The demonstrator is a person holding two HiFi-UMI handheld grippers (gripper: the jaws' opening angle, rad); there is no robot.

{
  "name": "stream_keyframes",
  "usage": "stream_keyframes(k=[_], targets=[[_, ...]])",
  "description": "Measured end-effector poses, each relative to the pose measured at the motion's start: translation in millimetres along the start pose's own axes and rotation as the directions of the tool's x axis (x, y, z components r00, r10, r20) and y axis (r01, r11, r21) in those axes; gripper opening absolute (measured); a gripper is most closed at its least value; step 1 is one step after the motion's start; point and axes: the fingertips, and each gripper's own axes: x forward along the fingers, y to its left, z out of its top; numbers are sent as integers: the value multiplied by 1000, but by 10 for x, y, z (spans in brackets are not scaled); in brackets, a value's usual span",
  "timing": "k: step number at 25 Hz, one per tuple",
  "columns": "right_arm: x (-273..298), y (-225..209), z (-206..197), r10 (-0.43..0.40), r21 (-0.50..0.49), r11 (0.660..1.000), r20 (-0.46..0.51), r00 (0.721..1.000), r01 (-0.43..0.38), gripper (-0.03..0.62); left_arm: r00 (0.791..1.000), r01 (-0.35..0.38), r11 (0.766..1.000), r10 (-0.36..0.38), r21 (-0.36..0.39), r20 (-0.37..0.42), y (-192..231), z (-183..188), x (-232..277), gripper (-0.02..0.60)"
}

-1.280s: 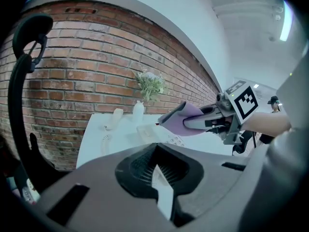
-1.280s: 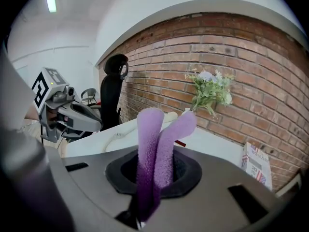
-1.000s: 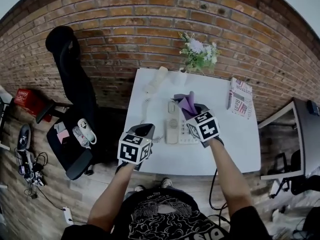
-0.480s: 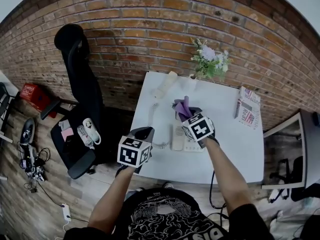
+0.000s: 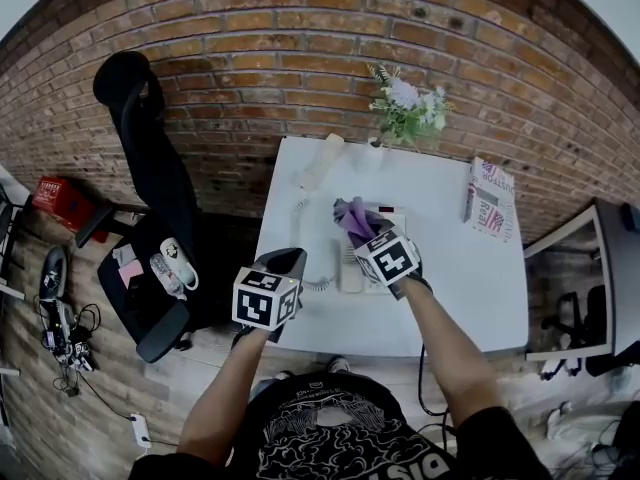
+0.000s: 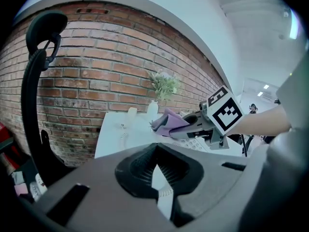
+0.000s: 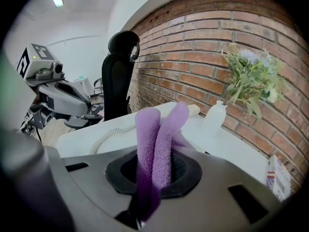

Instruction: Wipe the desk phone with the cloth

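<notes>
The phone [image 5: 362,264] sits near the middle of the white table [image 5: 460,278]. Its handset [image 5: 318,162] is off the cradle and lies towards the brick wall [image 5: 300,58] at the table's far left, joined to the phone by a coiled cord [image 5: 298,218]. We hold the purple cloth [image 5: 352,218] over the far end of the phone. We cannot tell whether it touches.

The right gripper [image 5: 362,232] has its jaws closed on the cloth. In the right gripper view the cloth [image 7: 157,139] stands up in two soft folds from between the jaws of that gripper [image 7: 153,178].

The left gripper [image 5: 288,262] hangs at the near left edge of the table, apart from the phone. In its own view, the left gripper [image 6: 155,166] has its jaws drawn together at the tips, with nothing between them.

Farther out, a vase of flowers [image 5: 405,110] stands at the far edge of the table by the wall. A folded paper [image 5: 487,200] lies at the right end. A black office chair [image 5: 150,178] stands left of the table.
</notes>
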Motion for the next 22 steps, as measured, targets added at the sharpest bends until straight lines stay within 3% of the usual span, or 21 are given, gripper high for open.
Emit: stream_keyframes(k=[22], targets=[[-289,541,-479,-4,90,996,-45,999,8,48,995,97,995,-96,30,-25,-237,-163,-169,6]])
